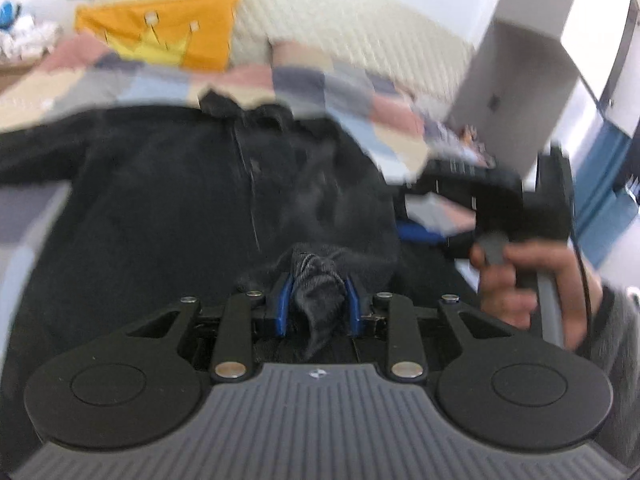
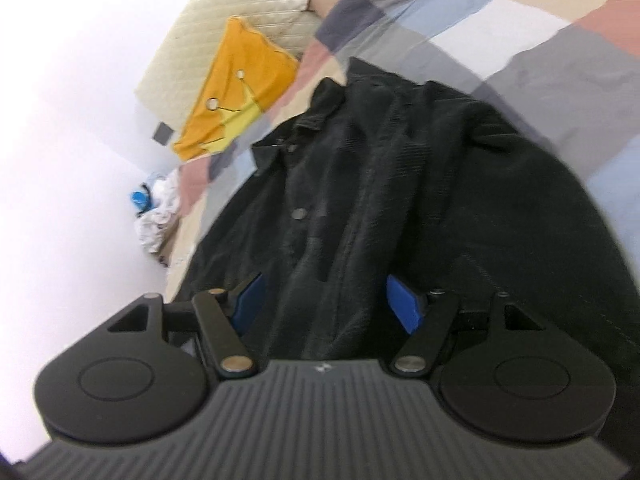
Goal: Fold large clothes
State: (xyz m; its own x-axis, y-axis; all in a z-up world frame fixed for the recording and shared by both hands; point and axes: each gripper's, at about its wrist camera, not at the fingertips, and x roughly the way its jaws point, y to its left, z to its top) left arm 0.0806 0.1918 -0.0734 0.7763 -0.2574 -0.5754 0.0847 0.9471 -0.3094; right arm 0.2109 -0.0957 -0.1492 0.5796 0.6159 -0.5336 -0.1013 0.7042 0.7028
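Note:
A black button-up jacket (image 1: 160, 200) lies spread on a checked bedspread (image 1: 316, 80), collar at the far end. My left gripper (image 1: 318, 308) is shut on a bunched bit of its dark fabric, which sticks up between the blue pads. In the right wrist view the jacket (image 2: 460, 184) fills the middle, and a thick fold of it runs between the wide-set blue pads of my right gripper (image 2: 324, 300), which grips that fold. The left wrist view also shows the right gripper (image 1: 480, 200) at the jacket's right edge, held by a hand (image 1: 540, 280).
An orange cloth with a yellow crown (image 1: 172, 28) (image 2: 240, 92) leans on the cream quilted headboard (image 1: 340, 12). A white cabinet (image 1: 520, 80) looms at the right. Crumpled white cloth and a blue object (image 2: 152, 208) lie beside the bed.

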